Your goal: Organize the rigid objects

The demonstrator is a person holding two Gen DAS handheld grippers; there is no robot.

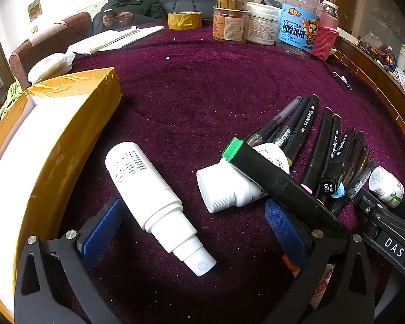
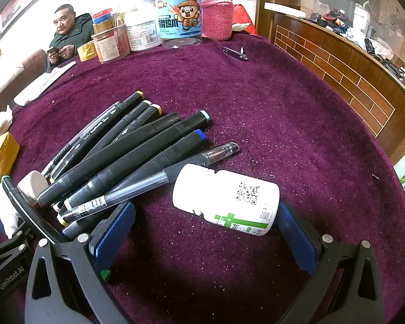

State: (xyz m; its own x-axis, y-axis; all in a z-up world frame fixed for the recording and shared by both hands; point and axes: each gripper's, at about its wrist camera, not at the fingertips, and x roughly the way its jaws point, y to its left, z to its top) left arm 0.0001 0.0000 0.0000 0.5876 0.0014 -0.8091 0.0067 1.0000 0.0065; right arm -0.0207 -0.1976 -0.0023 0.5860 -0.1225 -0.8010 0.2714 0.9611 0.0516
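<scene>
On the purple velvet table (image 1: pixel 202 86) the white spray bottle (image 1: pixel 154 202) lies between the wide-open, empty left gripper (image 1: pixel 194 229), nozzle nearest; right gripper (image 2: pixel 202 232), also spread, faces a pill bottle (image 2: pixel 226 198) lying crosswise

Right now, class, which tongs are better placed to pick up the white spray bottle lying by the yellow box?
Left tongs: open, straddling the white spray bottle. Right tongs face another bottle.
</scene>
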